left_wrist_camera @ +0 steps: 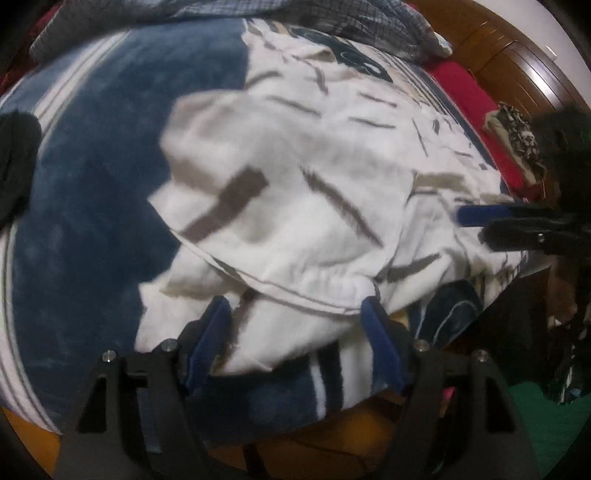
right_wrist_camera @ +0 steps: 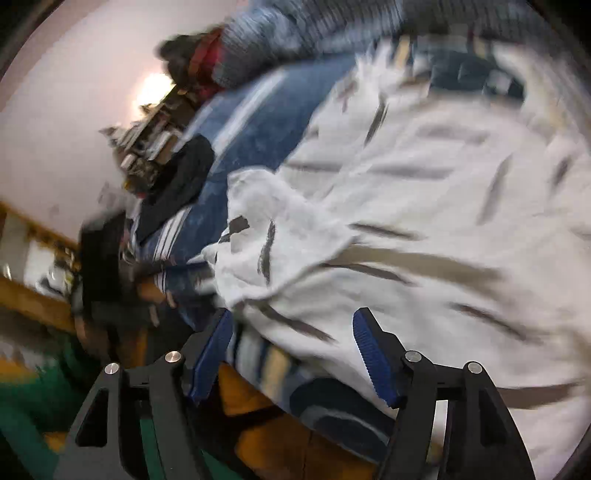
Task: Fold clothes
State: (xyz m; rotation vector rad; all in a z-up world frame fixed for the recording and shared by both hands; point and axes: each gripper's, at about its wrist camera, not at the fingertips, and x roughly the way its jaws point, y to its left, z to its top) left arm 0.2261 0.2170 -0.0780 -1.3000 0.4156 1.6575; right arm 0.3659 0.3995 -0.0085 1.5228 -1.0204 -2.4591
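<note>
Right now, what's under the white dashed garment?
The white garment lies on a blue striped blanket, which shows at its left and near edges. What lies beneath its middle is covered, so more clothes there cannot be ruled out.

A white garment with grey dashes (left_wrist_camera: 295,177) lies heaped across the right half of a blue striped blanket (left_wrist_camera: 96,192), rising in thick folds that block any low pass there. The blanket's left half is bare and flat, giving open room for a hand. A black cloth (left_wrist_camera: 16,162) sits at its far left edge. A pile of checked clothes (left_wrist_camera: 332,22) crowds the far side. The left gripper (left_wrist_camera: 295,332) hangs over the garment's near hem, jaws apart with clear space between them. The right gripper (left_wrist_camera: 476,221) reaches in from the right edge, low over the garment, closing that side.
</note>
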